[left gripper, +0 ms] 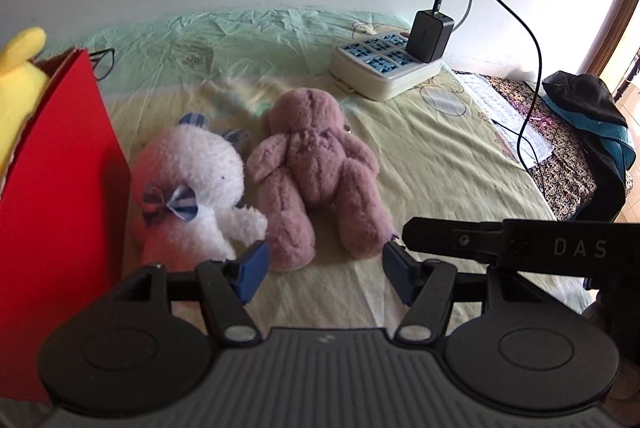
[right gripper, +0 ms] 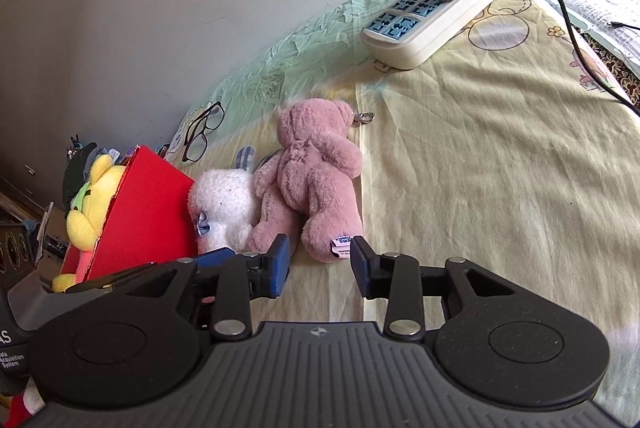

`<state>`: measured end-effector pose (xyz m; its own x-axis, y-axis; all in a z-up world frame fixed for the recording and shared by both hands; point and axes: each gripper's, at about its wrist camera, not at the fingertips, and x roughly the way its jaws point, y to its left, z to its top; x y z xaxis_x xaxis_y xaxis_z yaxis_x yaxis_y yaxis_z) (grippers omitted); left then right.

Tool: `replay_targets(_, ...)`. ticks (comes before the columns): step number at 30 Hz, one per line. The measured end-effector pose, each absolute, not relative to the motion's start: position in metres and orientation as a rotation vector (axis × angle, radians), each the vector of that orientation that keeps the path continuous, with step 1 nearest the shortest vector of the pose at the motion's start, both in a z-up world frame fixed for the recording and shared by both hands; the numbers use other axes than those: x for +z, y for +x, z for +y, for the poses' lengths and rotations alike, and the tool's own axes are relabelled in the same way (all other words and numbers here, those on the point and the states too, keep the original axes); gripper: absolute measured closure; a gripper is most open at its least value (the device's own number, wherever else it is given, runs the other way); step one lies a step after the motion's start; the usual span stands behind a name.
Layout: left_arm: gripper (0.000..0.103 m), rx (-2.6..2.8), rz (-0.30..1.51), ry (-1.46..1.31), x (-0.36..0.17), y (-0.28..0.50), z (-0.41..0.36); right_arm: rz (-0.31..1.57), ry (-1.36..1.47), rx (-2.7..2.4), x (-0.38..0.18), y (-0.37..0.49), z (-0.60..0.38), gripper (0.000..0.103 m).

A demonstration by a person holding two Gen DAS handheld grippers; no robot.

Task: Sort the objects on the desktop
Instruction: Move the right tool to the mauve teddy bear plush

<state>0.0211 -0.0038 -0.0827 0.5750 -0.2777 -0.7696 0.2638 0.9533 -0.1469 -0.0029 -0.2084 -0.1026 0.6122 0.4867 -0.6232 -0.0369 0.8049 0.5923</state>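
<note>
**Operator:** Left wrist view has my left gripper (left gripper: 324, 264) spread, nothing between the pads, hovering just short of the pink bear's (left gripper: 316, 172) feet. What worries me is the white plush (left gripper: 196, 184) at the bear's nine o'clock. The two touch along one side, so if I come down off-centre my left pad could snag white fur and drag both toys.

**Spotter:** And your other hand?

**Operator:** My right gripper (right gripper: 320, 264) is parted too, holding nothing, and aimed at the same bear's foot with the label. Both grippers are crowding one toy; I judge they could knock together or tug it in opposite ways.

**Spotter:** How does the bear look?

**Operator:** Dusty pink, fluffy, lying face down on the yellow sheet (left gripper: 440, 156), head toward twelve o'clock, legs splayed toward me. It looks soft, so I'd expect it to squash in the grip. The red box (left gripper: 60, 208) stands at nine o'clock with a yellow toy (left gripper: 18, 84) already inside.
</note>
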Motion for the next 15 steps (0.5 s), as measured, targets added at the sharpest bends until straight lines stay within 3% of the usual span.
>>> replay_targets(7, 0.037, -0.3, 0.925, -0.023, -0.099, 0.042, 0.003, 0.898, 0.582, 0.302, -0.117, 0.018, -0.202, 0.066)
replay_targets(10, 0.049, -0.316, 0.941, -0.036, -0.105, 0.049, 0.004, 0.908, 0.582, 0.302, -0.123, 0.024, -0.199, 0.066)
replay_targets(15, 0.06, -0.315, 0.955, -0.023, -0.11, 0.055, 0.003, 0.927, 0.596, 0.311, -0.132, 0.03, -0.196, 0.067)
